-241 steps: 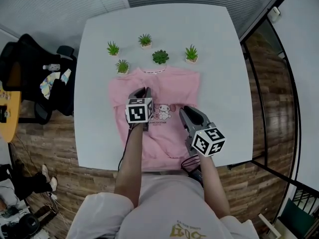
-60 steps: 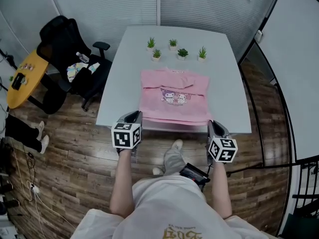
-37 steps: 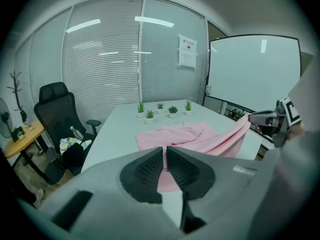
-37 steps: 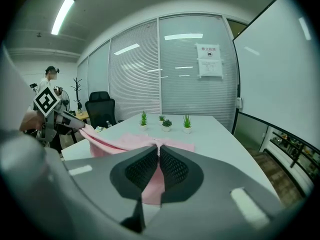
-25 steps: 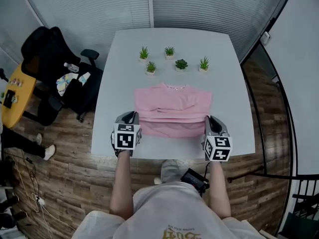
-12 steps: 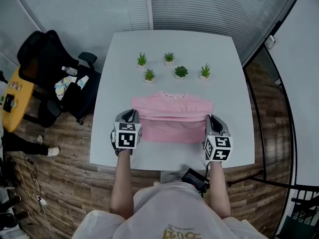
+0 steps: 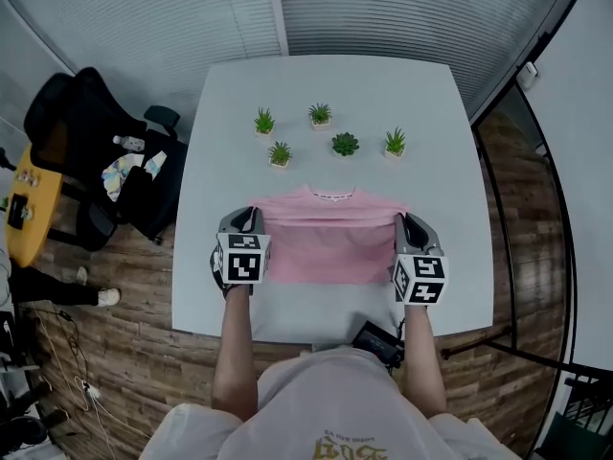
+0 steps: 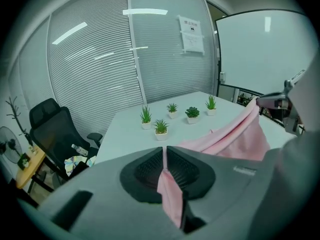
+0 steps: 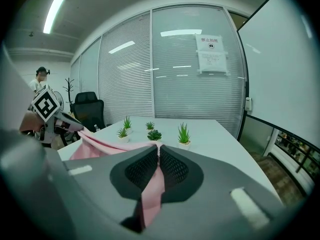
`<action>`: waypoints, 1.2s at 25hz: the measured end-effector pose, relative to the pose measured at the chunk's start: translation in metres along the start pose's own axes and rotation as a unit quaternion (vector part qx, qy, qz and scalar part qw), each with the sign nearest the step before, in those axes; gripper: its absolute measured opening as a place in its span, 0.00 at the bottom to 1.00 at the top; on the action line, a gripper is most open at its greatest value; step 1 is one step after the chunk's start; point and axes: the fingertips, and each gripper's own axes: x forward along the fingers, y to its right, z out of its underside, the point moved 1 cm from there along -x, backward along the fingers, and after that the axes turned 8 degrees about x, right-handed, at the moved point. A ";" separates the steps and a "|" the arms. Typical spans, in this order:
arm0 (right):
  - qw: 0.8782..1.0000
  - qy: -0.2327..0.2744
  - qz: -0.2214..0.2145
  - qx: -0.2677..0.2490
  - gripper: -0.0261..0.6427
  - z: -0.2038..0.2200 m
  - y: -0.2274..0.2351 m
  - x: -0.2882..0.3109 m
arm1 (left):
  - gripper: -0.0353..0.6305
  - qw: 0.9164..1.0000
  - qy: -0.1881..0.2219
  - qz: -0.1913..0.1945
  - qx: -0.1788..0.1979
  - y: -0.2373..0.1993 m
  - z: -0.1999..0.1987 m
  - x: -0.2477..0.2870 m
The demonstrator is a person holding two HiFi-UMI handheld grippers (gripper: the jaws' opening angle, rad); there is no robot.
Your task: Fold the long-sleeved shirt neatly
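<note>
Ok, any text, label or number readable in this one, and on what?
Paper notice on the glass wall: heading and print, too blurred to read.
Yellow print on the person's white top: cut off, unreadable.
Collar trim of the pink shirt: too small to read.
Marker cubes on the left tool and right tool: square patterns only, no words.

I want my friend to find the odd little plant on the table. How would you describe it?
On the white table, past the pink shirt, stand five potted plants. The odd plant is second from the right in the head view. It is dark, low and round; the other four are light green spiky tufts.
</note>
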 end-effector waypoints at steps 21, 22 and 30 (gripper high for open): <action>0.997 -0.079 -0.008 -0.020 0.08 0.058 0.035 0.101 | 0.10 0.994 -0.095 -0.014 0.041 0.013 0.035 0.117; 0.996 -0.083 -0.010 -0.020 0.08 0.060 0.036 0.104 | 0.10 0.994 -0.098 -0.015 0.042 0.013 0.036 0.120; 0.995 -0.099 -0.009 0.005 0.13 0.074 0.046 0.113 | 0.22 0.995 -0.100 -0.017 0.013 0.014 0.038 0.133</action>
